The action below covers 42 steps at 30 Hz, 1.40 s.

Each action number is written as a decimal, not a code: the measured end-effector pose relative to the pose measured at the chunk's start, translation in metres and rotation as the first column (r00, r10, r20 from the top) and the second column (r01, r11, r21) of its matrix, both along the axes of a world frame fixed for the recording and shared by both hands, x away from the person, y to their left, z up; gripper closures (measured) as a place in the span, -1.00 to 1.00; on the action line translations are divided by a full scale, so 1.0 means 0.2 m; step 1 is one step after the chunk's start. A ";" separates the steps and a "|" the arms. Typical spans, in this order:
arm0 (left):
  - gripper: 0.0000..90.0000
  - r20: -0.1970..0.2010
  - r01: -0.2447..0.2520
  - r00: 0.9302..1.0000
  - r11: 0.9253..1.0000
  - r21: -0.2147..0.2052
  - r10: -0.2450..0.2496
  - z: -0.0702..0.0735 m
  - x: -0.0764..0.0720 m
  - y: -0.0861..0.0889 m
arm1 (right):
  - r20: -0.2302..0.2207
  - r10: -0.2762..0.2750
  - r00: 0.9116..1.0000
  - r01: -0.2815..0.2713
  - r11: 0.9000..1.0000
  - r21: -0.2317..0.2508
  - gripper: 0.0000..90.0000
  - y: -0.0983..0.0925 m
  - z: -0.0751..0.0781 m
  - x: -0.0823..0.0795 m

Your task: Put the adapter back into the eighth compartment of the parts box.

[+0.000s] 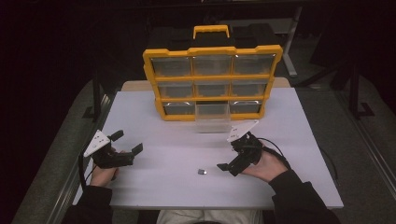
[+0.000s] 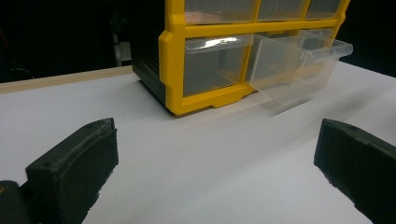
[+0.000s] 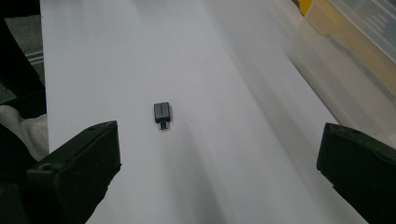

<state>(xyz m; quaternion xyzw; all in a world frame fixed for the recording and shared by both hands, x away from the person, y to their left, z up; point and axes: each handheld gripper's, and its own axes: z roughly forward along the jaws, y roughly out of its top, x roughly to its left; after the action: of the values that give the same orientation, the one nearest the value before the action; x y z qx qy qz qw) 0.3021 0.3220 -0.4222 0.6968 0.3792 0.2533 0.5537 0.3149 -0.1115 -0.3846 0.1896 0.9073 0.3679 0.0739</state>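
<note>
Jaws of both grippers stand wide apart, holding nothing; the yellow drawer cabinet (image 1: 212, 81) lies ahead of the left gripper (image 1: 128, 142), its clear drawer (image 1: 212, 117) pulled out; the small grey adapter (image 3: 161, 113) lies flat on the white table (image 1: 289, 121) ahead of the right gripper (image 1: 226, 166), between its jaws but short of them; likely light, rigid, smooth; grip across its flat sides.

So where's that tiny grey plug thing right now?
The small grey adapter lies on the white table near the front edge, just left of the right tongs, which are open and not touching it.
</note>
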 end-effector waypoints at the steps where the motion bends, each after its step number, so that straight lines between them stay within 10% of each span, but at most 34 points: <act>1: -1.00 0.001 0.000 1.000 1.000 0.000 0.000 0.00 0.00 0.00 | -0.002 0.005 1.000 -0.005 1.000 -0.004 -1.00 0.01 0.00 0.00; 42: -1.00 -0.003 0.008 1.000 1.000 0.003 -0.008 0.00 0.00 0.00 | -0.065 0.115 0.991 -0.121 0.987 -0.108 -1.00 0.23 -0.11 0.00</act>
<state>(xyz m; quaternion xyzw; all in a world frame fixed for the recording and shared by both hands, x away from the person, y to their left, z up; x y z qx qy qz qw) 0.3018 0.3216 -0.4224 0.6995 0.3769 0.2507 0.5530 0.3141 -0.0658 -0.4062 0.1417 0.9379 0.3146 0.0359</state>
